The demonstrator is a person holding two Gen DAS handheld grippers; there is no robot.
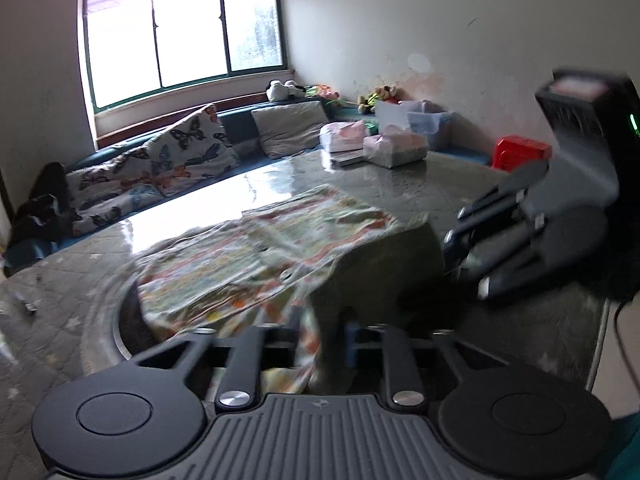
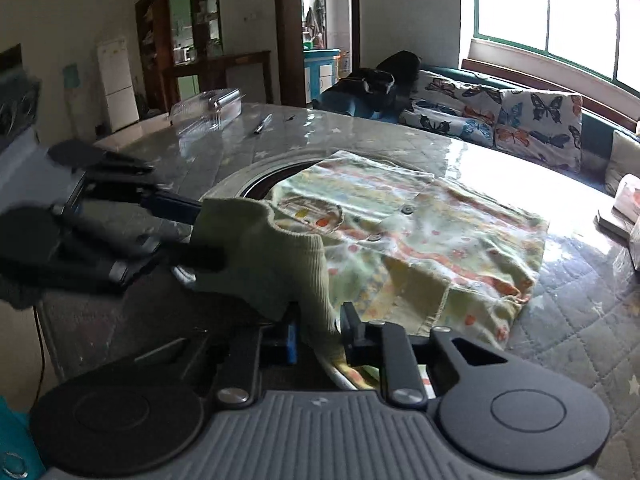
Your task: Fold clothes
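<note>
We hold the patterned shirt [image 2: 420,236] on the glass-topped table [image 2: 568,312], most of it lying flat over the round inset toward the table's middle while its plain green hem [image 2: 256,256] is lifted off the near edge. Our left gripper [image 1: 320,340] pinches that raised cloth between its fingers, and our right gripper [image 2: 318,336] is likewise clamped on the ribbed green fold close beside it. At the far edge of the table sit tissue packs [image 1: 372,144], with butterfly cushions [image 2: 500,116] on the bench beyond.
</note>
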